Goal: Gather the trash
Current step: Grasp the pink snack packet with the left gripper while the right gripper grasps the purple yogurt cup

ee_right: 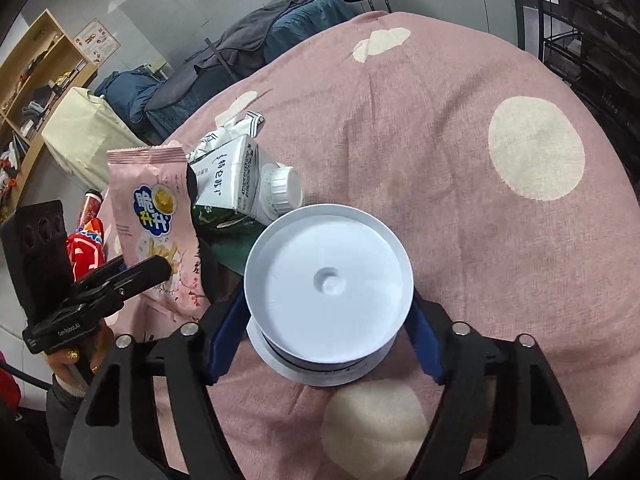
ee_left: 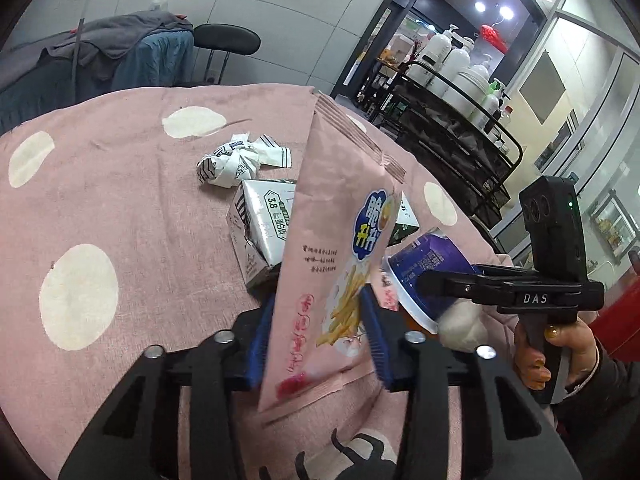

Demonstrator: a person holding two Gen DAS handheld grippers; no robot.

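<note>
Jaws of the left gripper (ee_left: 318, 336) are narrowed onto a pink snack bag (ee_left: 340, 248), the blue pads pressing its lower part from both sides; the bag stands upright between them, its crimped top edge leaning away from the camera. Jaws of the right gripper (ee_right: 328, 332) stand fairly wide and hold a purple-walled plastic cup (ee_right: 328, 280), its white base facing the right wrist camera and the pads bearing on its sides near the rim. Both items are over a bench covered with a pink cloth (ee_right: 460, 140) bearing cream spots. Remaining on the cloth: a white milk carton (ee_left: 262, 226) with a screw cap, lying on its side just behind the bag, and a crumpled white wrapper (ee_left: 236, 160) beyond it, near but apart. A person's hand (ee_left: 552, 356) grips the handle of the right gripper at the right edge of the left wrist view.
</note>
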